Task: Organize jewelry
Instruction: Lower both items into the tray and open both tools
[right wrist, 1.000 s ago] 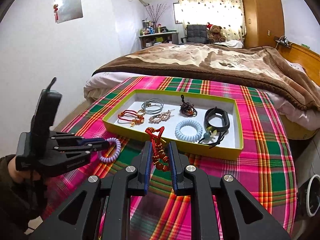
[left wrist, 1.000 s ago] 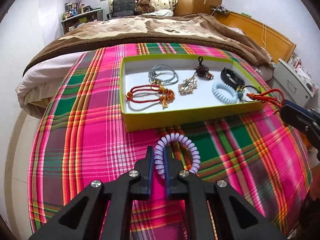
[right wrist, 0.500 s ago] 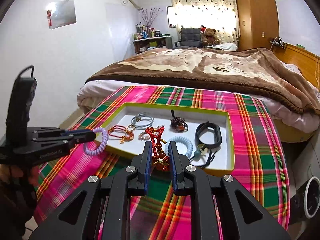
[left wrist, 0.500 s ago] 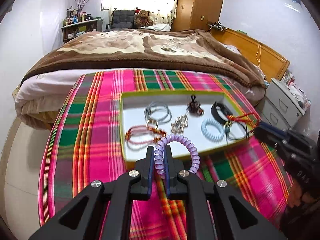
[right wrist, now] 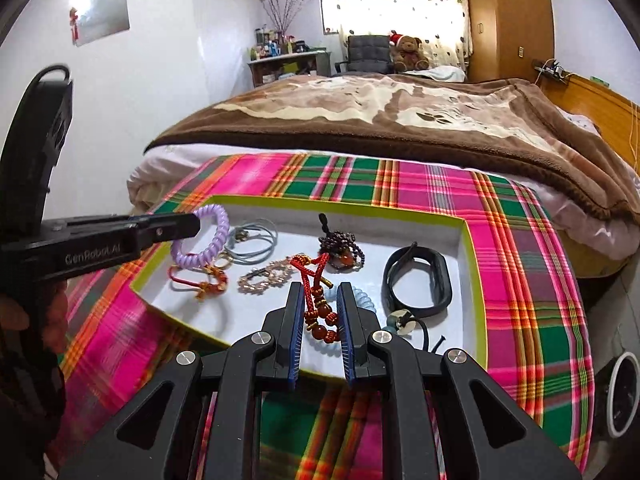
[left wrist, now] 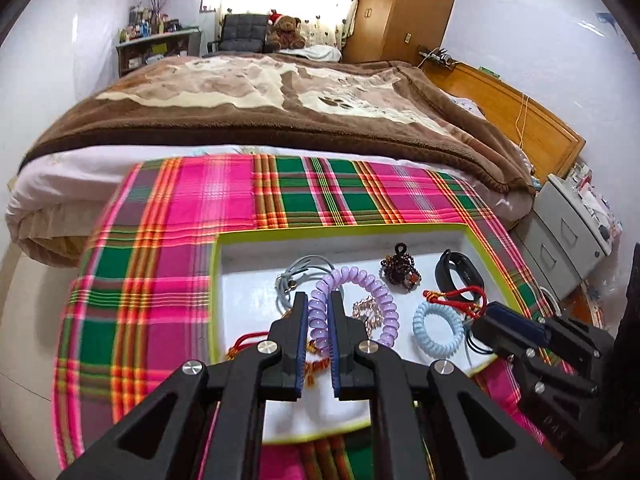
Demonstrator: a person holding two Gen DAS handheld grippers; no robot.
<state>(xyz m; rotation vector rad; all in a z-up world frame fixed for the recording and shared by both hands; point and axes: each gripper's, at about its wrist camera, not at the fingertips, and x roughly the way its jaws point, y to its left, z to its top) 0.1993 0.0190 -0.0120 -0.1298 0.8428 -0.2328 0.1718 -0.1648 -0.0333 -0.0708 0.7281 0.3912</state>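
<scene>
Several bracelets (right wrist: 417,282) in green-rimmed tray (right wrist: 476,280); both tools carrying more.

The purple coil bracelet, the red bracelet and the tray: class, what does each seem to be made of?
Purple coil bracelet: probably glossy translucent plastic; highlights glint on its smooth spiral turns.
Red bracelet: braided cord, matte, with shiny reddish beads, perhaps glass or stone.
Tray: likely cardboard; thin flat walls, matte white inside, lime-green edges.

White walls, bed (left wrist: 280,120) under brown blanket, backlit curtained window (right wrist: 396,4), wooden wardrobe (left wrist: 404,8).
</scene>
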